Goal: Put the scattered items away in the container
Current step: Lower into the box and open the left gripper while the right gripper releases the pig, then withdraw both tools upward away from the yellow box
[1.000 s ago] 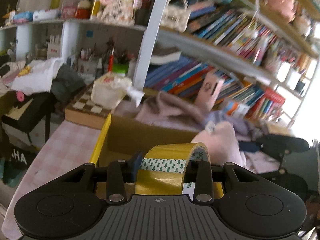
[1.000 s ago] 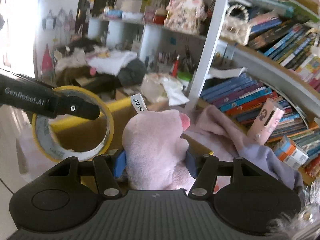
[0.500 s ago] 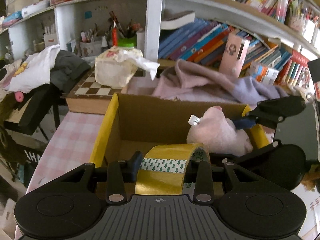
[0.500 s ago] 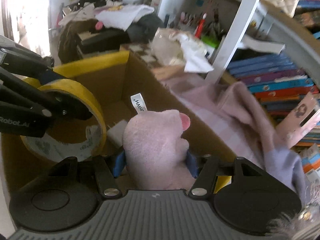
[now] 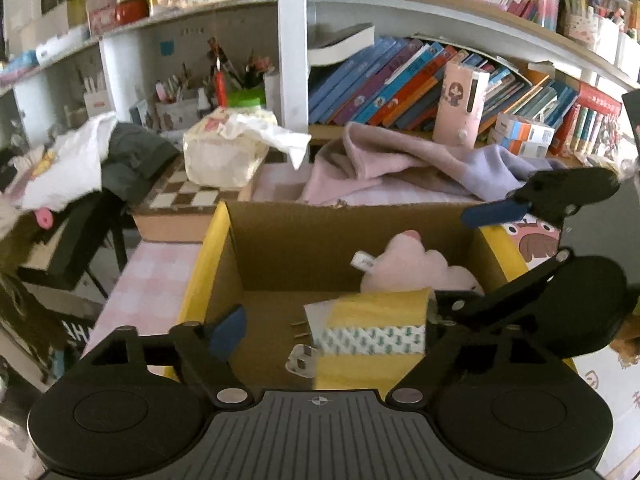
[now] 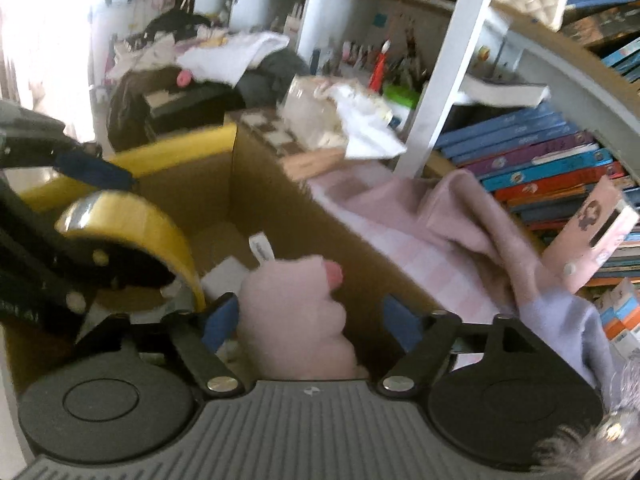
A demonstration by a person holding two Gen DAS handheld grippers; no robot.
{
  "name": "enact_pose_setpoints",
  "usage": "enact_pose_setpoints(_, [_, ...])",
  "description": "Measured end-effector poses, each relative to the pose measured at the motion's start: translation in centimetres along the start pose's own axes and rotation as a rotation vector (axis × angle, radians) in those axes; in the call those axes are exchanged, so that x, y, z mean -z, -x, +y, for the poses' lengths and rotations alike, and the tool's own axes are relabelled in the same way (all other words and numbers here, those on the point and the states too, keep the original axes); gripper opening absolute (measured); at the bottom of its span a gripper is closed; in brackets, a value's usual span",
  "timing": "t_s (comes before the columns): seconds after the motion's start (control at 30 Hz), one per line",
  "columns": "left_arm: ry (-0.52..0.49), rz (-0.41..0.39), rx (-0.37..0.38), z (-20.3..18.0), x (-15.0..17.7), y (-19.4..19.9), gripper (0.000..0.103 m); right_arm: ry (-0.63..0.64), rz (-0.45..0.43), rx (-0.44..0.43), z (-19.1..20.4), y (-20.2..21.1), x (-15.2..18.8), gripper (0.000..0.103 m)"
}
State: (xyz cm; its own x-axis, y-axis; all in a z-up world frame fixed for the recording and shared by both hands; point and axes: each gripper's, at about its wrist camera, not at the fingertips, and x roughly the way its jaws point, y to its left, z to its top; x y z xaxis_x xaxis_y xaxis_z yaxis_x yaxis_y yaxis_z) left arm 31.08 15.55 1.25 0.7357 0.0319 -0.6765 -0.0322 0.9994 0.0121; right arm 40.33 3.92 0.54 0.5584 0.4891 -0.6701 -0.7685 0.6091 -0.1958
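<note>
Yellow tape roll (image 5: 374,330) and pink plush toy (image 6: 294,316), gripped a moment ago, now sit loose, apparently released, between the parted jaws of the left gripper (image 5: 332,322) and right gripper (image 6: 308,320) inside the cardboard box (image 5: 212,264).

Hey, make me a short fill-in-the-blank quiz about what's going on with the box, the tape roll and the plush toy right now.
1. The left tool and the right tool both have their jaws ____.
2. The pink plush toy sits inside the ____ box.
3. The roll of tape is mostly ____ in colour.
4. Behind the box, the shelf holds rows of ____.

Missing words: open; cardboard; yellow; books
</note>
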Motion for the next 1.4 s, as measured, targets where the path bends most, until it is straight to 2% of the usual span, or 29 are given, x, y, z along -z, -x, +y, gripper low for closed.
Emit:
enact_pose_setpoints(0.07, [-0.006, -0.03, 0.012, -0.3, -0.1, 1.1, 0.096, -0.008, -0.027, 0.031, 0.0, 1.2, -0.1, 0.083])
enact_pose_setpoints(0.13, [-0.009, -0.084, 0.03, -0.6, -0.2, 2.4, 0.103, -0.026, -0.056, 0.065, 0.0, 2.4, 0.0, 0.086])
enact_pose_setpoints(0.3, [-0.032, -0.143, -0.026, -1.0, -0.5, 4.7, 0.103, -0.087, -0.111, 0.117, 0.1, 5.5, 0.4, 0.087])
enact_pose_setpoints(0.6, [0.033, -0.243, -0.001, -0.6, 1.3, 11.4, 0.103, -0.149, -0.197, 0.151, 2.2, 11.7, 1.3, 0.087])
enact_pose_setpoints(0.73, [0.036, -0.314, 0.018, -1.1, 2.4, 15.5, 0.103, -0.096, -0.246, 0.172, 4.3, 16.0, 2.3, 0.087])
enact_pose_setpoints(0.9, [0.044, -0.357, 0.014, -2.1, 4.8, 19.5, 0.103, -0.135, -0.307, 0.211, 6.2, 21.6, 4.4, 0.089])
enact_pose_setpoints(1.13, [0.001, -0.369, -0.013, -4.5, 9.7, 22.5, 0.103, -0.255, -0.358, 0.339, 10.2, 27.4, 9.4, 0.093])
enact_pose_setpoints(1.4, [-0.04, -0.282, 0.028, -7.4, 14.2, 22.3, 0.103, -0.326, -0.249, 0.475, 14.3, 29.4, 16.0, 0.093])
